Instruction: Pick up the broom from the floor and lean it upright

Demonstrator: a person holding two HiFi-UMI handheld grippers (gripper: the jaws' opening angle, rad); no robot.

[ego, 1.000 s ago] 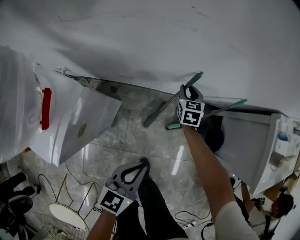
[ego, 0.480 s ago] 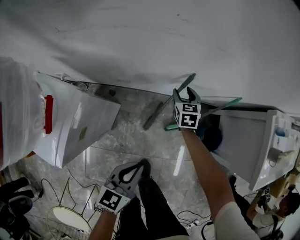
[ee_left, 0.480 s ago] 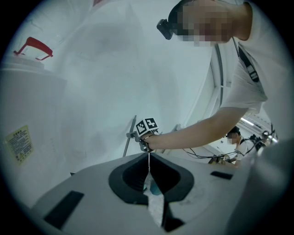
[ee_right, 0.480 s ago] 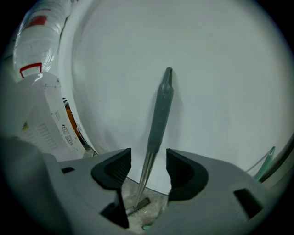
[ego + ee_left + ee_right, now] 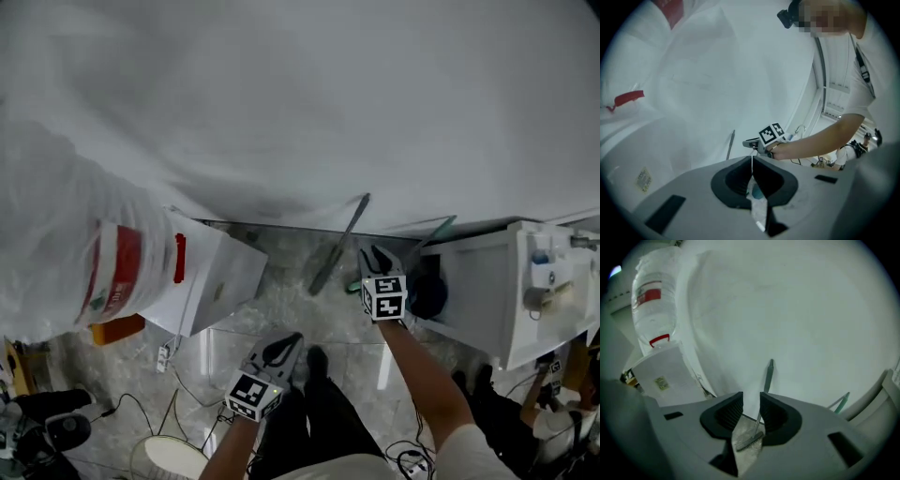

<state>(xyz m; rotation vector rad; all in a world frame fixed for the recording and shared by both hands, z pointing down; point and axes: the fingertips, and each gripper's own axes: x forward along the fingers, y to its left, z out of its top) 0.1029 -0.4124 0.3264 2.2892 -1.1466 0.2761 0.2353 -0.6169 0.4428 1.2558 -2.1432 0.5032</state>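
Note:
The broom stands leaning against the white wall, its dark handle tilted and its head on the grey floor. In the right gripper view the broom shows beyond the jaws. My right gripper hangs just right of it, apart from the handle. Its jaws have just been closing but stand open, with nothing between them. My left gripper is lower, over the floor, with its jaws shut and empty; from there the right gripper shows ahead.
A second green-handled tool leans on the wall right of the broom. A white box with a red-labelled water bottle stands at left, a white cabinet at right. Cables lie on the floor.
The right gripper has let go of the broom handle and drawn back from it. Both grippers have risen. The broom stays leaning on the wall.

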